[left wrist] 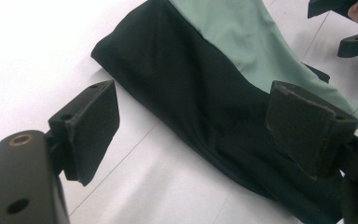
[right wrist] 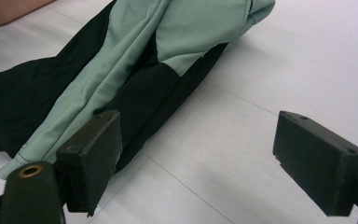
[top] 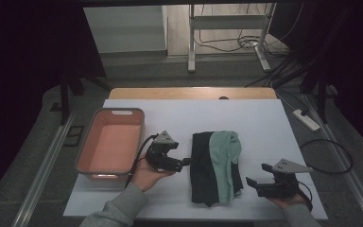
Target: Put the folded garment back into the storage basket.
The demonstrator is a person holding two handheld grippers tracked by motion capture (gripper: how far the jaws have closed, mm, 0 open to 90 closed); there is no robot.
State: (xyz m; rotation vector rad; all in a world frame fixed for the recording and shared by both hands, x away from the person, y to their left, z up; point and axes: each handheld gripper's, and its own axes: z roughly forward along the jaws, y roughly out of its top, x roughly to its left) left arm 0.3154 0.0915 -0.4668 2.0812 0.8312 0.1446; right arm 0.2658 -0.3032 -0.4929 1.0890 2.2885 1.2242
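Two grey-sleeved forearms are seen at the near edge of the white counter (top: 264, 118), each carrying a black hand-held gripper. Between them a folded black and mint-green cloth (top: 216, 165) is laid flat at the counter's middle. The left hand-held gripper (top: 185, 162) is held just beside the cloth's left edge, jaws apart and nothing clasped. The right hand-held gripper (top: 257, 175) is held near the cloth's right side, jaws spread wide. A pink rectangular plastic tub (top: 109, 143) is placed at the counter's left.
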